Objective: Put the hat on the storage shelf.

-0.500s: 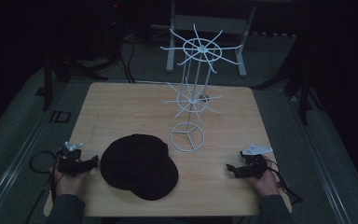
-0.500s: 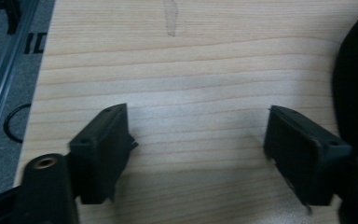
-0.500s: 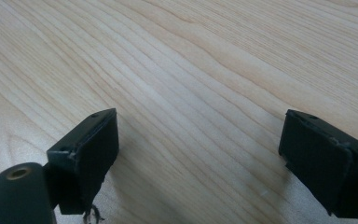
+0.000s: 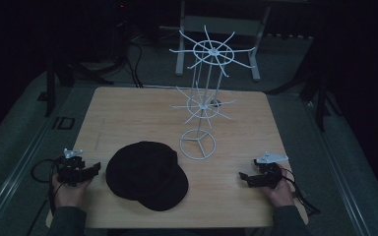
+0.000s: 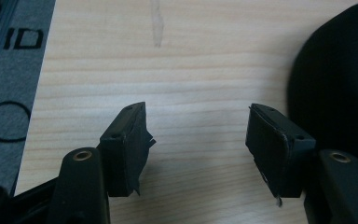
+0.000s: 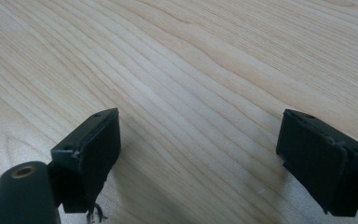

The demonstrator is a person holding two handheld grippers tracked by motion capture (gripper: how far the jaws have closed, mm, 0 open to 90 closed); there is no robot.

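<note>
The left gripper (image 4: 94,168) is resting low over the table (image 4: 128,108) with its jaws standing apart and nothing between them. Just off the tip of one jaw, the black hats (image 4: 146,175) are lying flat, overlapping one another; in the left gripper view their dark edge (image 5: 340,84) is sitting right beside that jaw. The right gripper (image 4: 245,177) is likewise holding its jaws wide apart over bare wood, with the hats well off from its tips. The left gripper is the nearer one. Beyond the hats, the white wire rack (image 4: 204,105) is standing upright, its arms bare.
</note>
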